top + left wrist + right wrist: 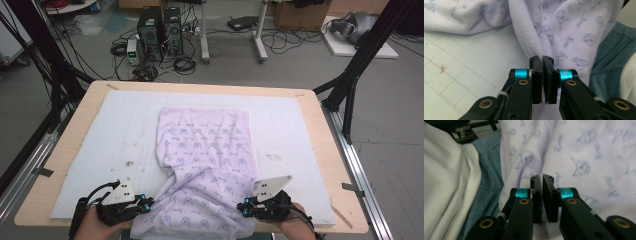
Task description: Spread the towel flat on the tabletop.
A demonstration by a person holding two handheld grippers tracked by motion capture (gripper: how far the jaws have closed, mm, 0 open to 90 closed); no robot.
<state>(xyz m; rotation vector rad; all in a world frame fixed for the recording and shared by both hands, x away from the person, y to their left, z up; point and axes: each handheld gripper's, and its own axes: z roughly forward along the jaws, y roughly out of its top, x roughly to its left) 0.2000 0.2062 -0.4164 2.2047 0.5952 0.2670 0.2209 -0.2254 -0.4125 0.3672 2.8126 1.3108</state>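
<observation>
A pale lilac cloth (205, 145) printed with small blue figures lies on the white mat (115, 130), flat at the far end and bunched towards the near edge, where it hangs over. My left gripper (149, 204) is at the cloth's near left edge. In the left gripper view its jaws (542, 58) are shut on the stitched hem of the cloth (574, 30). At the cloth's near right edge is my right gripper (244, 206). The right gripper view shows it (541, 177) pinched shut on a fold of the cloth (586, 157).
The mat covers a wooden table (70, 150) with a bare rim all round. Behind the table, computer towers (160, 32) and cables sit on the floor, and black frame legs (350, 85) stand at both sides. The person's jeans (614, 57) are close behind the near edge.
</observation>
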